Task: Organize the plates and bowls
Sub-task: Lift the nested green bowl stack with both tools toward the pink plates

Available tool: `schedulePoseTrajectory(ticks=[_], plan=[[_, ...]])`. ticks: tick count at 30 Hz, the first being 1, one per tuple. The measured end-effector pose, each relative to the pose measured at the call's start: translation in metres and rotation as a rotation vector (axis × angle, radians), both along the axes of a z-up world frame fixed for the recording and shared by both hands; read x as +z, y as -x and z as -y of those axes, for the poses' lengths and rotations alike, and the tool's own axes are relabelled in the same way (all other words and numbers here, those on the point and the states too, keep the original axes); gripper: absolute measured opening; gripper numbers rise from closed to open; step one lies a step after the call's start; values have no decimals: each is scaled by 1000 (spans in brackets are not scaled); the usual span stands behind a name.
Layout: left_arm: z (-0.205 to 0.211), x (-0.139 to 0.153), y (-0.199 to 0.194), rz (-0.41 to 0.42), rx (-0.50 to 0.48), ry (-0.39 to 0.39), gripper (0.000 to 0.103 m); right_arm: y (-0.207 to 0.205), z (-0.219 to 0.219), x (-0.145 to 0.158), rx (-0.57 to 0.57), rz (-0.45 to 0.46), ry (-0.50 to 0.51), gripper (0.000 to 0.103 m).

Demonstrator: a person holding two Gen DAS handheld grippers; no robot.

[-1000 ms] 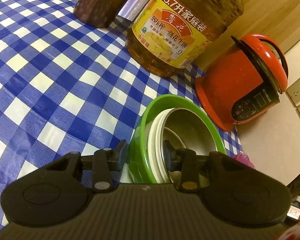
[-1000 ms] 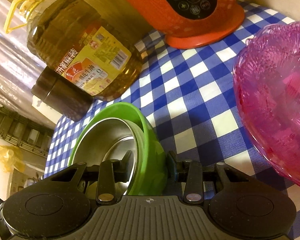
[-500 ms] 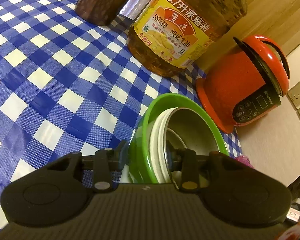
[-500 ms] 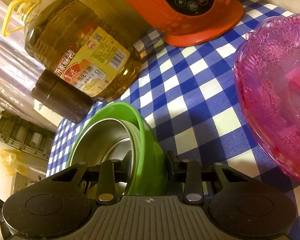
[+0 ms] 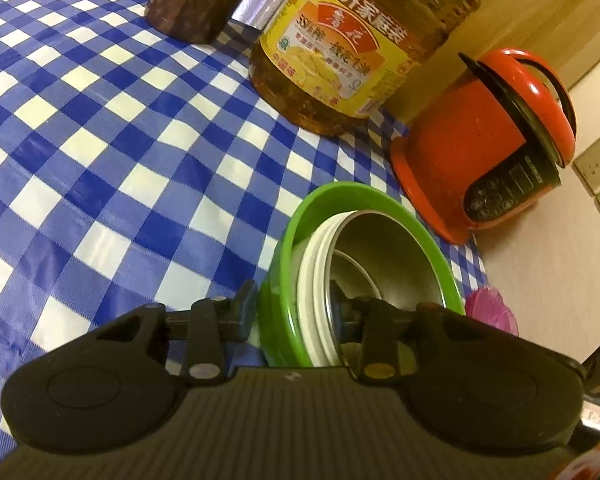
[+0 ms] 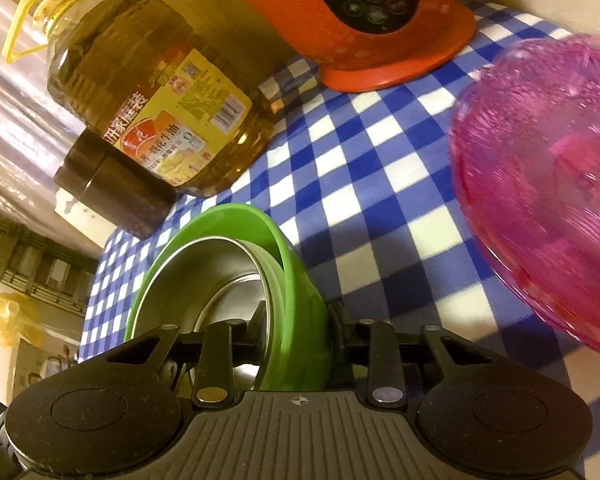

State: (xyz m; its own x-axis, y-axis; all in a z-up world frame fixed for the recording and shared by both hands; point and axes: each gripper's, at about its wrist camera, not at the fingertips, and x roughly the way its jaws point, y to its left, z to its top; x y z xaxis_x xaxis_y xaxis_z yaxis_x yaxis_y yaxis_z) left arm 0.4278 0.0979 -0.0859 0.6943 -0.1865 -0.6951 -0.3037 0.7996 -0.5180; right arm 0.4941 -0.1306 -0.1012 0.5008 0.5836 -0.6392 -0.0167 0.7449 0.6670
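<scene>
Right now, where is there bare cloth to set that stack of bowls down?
Bare checked tablecloth spreads left of the green bowl, in front of the brown jar. A narrower patch lies between green bowl and pink bowl. Crowded at the back: oil bottle, red cooker.

The green bowl (image 6: pixel 296 280) rides lower between the right jaws, while the pink bowl (image 6: pixel 540 184) beside them draws nearer.

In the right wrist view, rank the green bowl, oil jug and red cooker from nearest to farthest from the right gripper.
1. green bowl: clamped in the right gripper.
2. oil jug: upper left, lying beyond the bowl.
3. red cooker: top centre, at the table's far edge.
</scene>
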Motion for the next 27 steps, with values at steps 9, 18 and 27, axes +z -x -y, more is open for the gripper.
schedulePoseTrajectory(ticks=[9, 18, 27], plan=[[13, 7, 25, -26, -38, -3, 32, 26, 13, 9, -11, -26, 12, 30], [33, 13, 64, -45, -80, -4, 31, 74, 33, 17, -42, -56, 16, 30], [62, 19, 109, -50, -141, 0, 31, 136, 63, 23, -88, -50, 29, 30]])
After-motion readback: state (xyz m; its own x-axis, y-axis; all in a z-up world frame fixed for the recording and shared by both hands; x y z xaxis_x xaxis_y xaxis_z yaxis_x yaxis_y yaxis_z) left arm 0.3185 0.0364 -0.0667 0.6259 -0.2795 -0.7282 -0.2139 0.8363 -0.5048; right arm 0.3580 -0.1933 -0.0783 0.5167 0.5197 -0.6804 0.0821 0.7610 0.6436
